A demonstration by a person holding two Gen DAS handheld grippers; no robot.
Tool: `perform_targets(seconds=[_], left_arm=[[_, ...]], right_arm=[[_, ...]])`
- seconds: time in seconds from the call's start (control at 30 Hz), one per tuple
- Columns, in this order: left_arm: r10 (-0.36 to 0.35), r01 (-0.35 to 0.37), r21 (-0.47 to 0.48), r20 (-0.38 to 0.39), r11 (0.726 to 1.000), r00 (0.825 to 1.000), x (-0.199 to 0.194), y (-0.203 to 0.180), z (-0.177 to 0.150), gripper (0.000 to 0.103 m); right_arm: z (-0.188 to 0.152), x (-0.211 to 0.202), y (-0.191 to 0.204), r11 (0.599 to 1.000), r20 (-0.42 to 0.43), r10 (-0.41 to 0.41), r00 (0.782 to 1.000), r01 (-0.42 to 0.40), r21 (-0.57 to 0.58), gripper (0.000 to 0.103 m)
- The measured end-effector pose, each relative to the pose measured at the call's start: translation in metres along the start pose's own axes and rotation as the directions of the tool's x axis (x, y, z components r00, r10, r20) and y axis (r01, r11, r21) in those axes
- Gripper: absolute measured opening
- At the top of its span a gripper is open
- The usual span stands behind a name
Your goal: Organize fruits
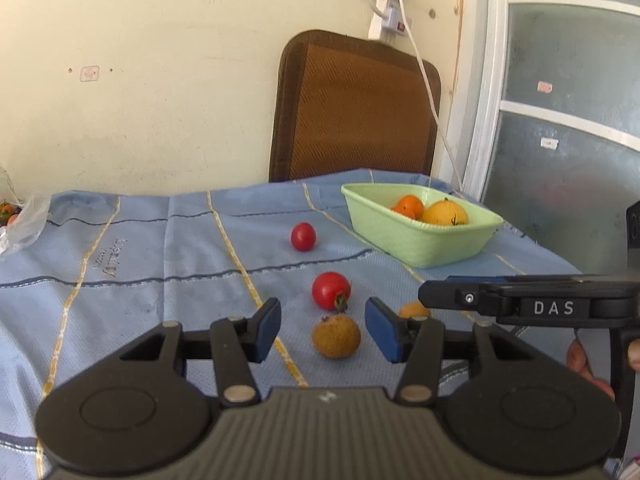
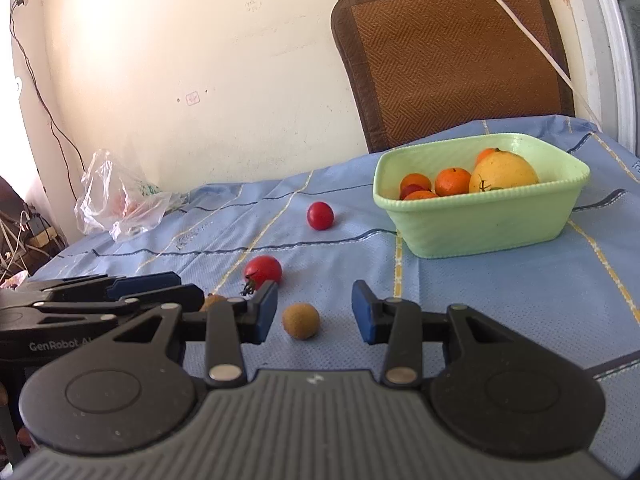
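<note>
A: What is left out on the blue cloth-covered table [image 1: 160, 264]?

B: Four loose fruits. A rough, round, brown-skinned fruit [image 1: 336, 337] lies between the fingers of the left gripper [image 1: 327, 330], whose blue pads stand apart on either side without touching it. Just beyond it sits a larger red tomato with a dried green stalk [image 1: 331, 290], and farther off a small smooth red cherry tomato [image 1: 303, 236].

A: And the right gripper [image 2: 314, 314]?

B: Its jaws are also parted and empty, with a second small brown round fruit [image 2: 301, 321] lying between them, nearer the left pad. The pale green ribbed plastic tub [image 2: 480, 224] stands well apart at the far right, already holding oranges and a big yellow citrus [image 2: 504, 173].

A: How will these brown ones handle?

B: Light, I judge, with a thin, brittle shell that may crack if squeezed hard. They are round, so they may roll on the cloth. Best to close the pads across the widest middle, low and level, with gentle pressure.

A: The tomatoes?

B: Softer and slicker; grip the sides, clear of the stalk.
</note>
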State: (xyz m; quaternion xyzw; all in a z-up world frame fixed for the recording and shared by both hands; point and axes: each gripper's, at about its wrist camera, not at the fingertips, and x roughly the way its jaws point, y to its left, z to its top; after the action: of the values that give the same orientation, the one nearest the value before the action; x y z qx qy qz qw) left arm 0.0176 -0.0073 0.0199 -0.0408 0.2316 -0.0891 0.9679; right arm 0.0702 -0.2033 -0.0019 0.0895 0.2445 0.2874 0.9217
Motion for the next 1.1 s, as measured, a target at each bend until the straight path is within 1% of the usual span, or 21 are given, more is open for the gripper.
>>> perform_targets(seconds=[0.13,0.2,0.23,0.3,0.33,0.4,0.43,0.47,0.5,0.53,0.6,0.63,0.67,0.7,0.73,0.8,0.83,0.87,0.93,1.03,1.1], left_arm=[[0.008,-0.007,-0.022,0.047,1.000,0.999,-0.006,0.004,0.000,0.048],[0.033,-0.031,-0.028,0.072,0.999,0.997,-0.011,0.004,0.000,0.048],[0.047,-0.045,-0.029,0.088,0.999,0.995,-0.013,0.004,-0.001,0.049],[0.078,-0.077,-0.018,0.125,0.997,0.989,-0.020,0.001,-0.002,0.056],[0.095,-0.094,-0.008,0.144,0.995,0.985,-0.023,-0.002,-0.003,0.057],[0.125,-0.131,0.019,0.183,0.991,0.975,-0.030,-0.009,-0.006,0.060],[0.136,-0.146,0.033,0.202,0.989,0.970,-0.033,-0.012,-0.007,0.062],[0.149,-0.162,0.043,0.220,0.986,0.964,-0.036,-0.015,-0.008,0.068],[0.162,-0.178,0.049,0.237,0.983,0.958,-0.039,-0.017,-0.009,0.072],[0.174,-0.193,0.050,0.255,0.980,0.951,-0.041,-0.018,-0.010,0.082],[0.191,-0.215,0.056,0.286,0.975,0.939,-0.046,-0.021,-0.011,0.093],[0.197,-0.225,0.062,0.299,0.972,0.934,-0.048,-0.023,-0.012,0.096],[0.200,-0.231,0.067,0.308,0.971,0.930,-0.049,-0.025,-0.013,0.100],[0.202,-0.235,0.070,0.314,0.970,0.928,-0.050,-0.026,-0.013,0.103],[0.206,-0.239,0.069,0.316,0.969,0.926,-0.050,-0.026,-0.013,0.103],[0.224,-0.251,0.053,0.308,0.967,0.925,-0.049,-0.024,-0.012,0.103],[0.229,-0.253,0.042,0.303,0.967,0.925,-0.049,-0.023,-0.012,0.103],[0.232,-0.252,0.031,0.297,0.967,0.926,-0.049,-0.021,-0.012,0.103],[0.231,-0.246,0.018,0.287,0.969,0.930,-0.048,-0.018,-0.011,0.103],[0.232,-0.247,0.012,0.295,0.969,0.927,-0.051,-0.017,-0.013,0.103],[0.232,-0.251,0.020,0.314,0.968,0.921,-0.053,-0.018,-0.015,0.103]], right_arm=[[0.001,-0.002,-0.002,1.000,0.012,0.002,1.000,-0.002,0.008,0.044],[0.001,-0.003,-0.002,1.000,0.020,0.004,1.000,-0.004,0.015,0.044],[0.001,-0.004,-0.003,1.000,0.028,0.004,1.000,-0.005,0.020,0.044],[0.000,-0.007,-0.004,1.000,0.052,0.003,0.999,-0.005,0.027,0.044],[0.000,-0.009,-0.004,1.000,0.067,-0.001,0.998,-0.001,0.029,0.044],[-0.001,-0.017,-0.002,0.999,0.125,-0.031,0.992,0.028,0.023,0.044],[-0.002,-0.023,0.001,0.998,0.169,-0.057,0.984,0.056,0.011,0.044],[-0.003,-0.029,0.006,0.996,0.213,-0.086,0.973,0.089,-0.003,0.044],[-0.004,-0.036,0.011,0.990,0.275,-0.124,0.953,0.136,-0.024,0.044],[-0.004,-0.042,0.017,0.983,0.336,-0.154,0.929,0.179,-0.044,0.044],[-0.006,-0.050,0.028,0.968,0.422,-0.185,0.888,0.239,-0.078,0.044],[-0.008,-0.052,0.031,0.960,0.455,-0.196,0.869,0.265,-0.093,0.044],[-0.010,-0.052,0.034,0.954,0.475,-0.203,0.857,0.283,-0.103,0.045],[-0.013,-0.051,0.036,0.948,0.486,-0.207,0.849,0.297,-0.114,0.045],[-0.016,-0.049,0.037,0.944,0.487,-0.212,0.847,0.306,-0.122,0.045],[-0.017,-0.047,0.038,0.940,0.472,-0.215,0.855,0.312,-0.136,0.045],[-0.020,-0.048,0.037,0.937,0.481,-0.214,0.850,0.317,-0.144,0.047],[-0.020,-0.048,0.039,0.935,0.486,-0.211,0.848,0.320,-0.154,0.056],[-0.020,-0.048,0.040,0.931,0.493,-0.202,0.847,0.322,-0.172,0.066],[-0.021,-0.050,0.042,0.934,0.495,-0.200,0.846,0.317,-0.164,0.069],[-0.018,-0.049,0.039,0.940,0.486,-0.205,0.850,0.309,-0.142,0.076]])
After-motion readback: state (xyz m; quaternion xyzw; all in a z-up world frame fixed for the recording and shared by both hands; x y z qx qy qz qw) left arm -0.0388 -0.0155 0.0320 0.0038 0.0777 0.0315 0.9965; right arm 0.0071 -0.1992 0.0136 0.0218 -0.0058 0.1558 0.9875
